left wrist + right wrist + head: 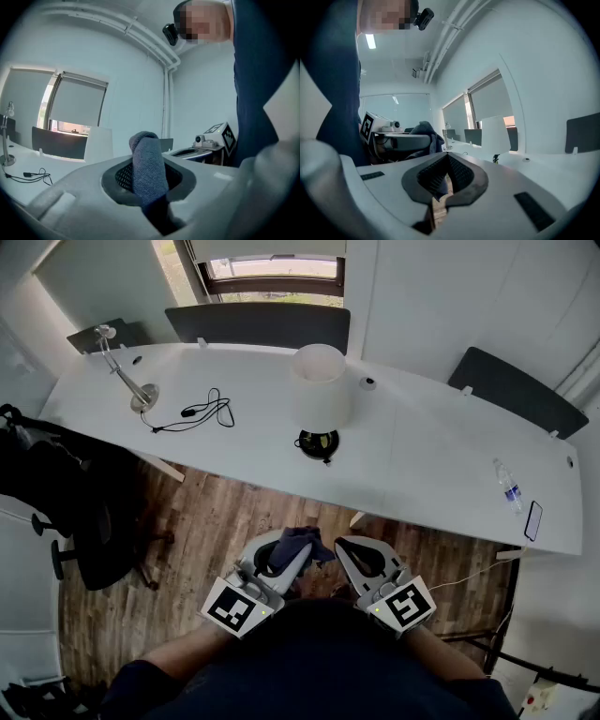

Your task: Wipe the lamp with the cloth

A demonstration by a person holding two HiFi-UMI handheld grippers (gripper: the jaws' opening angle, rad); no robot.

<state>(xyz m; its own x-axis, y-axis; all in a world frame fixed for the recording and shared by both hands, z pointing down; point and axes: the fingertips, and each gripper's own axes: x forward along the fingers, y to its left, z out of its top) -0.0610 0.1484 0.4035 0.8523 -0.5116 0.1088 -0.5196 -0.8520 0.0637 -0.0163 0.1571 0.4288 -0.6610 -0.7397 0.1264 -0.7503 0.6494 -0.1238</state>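
Note:
A lamp (319, 390) with a white shade and a black base stands mid-table, well ahead of both grippers; it also shows as the lamp (98, 143) and the lamp (494, 133) in the gripper views. My left gripper (298, 559) is held close to my body over the wooden floor, shut on a dark blue cloth (302, 542). The cloth (149, 168) sticks up between its jaws (149, 187). My right gripper (349, 554) is beside it, shut with nothing between its pads (446, 176). The cloth (425, 131) appears at the right gripper view's left.
The long white table (422, 465) also bears a thin silver desk lamp (122, 371), a black cable (197, 413), a water bottle (507, 486) and a phone (532, 519). Dark chairs (258, 326) stand behind it; a black office chair (66, 493) is at my left.

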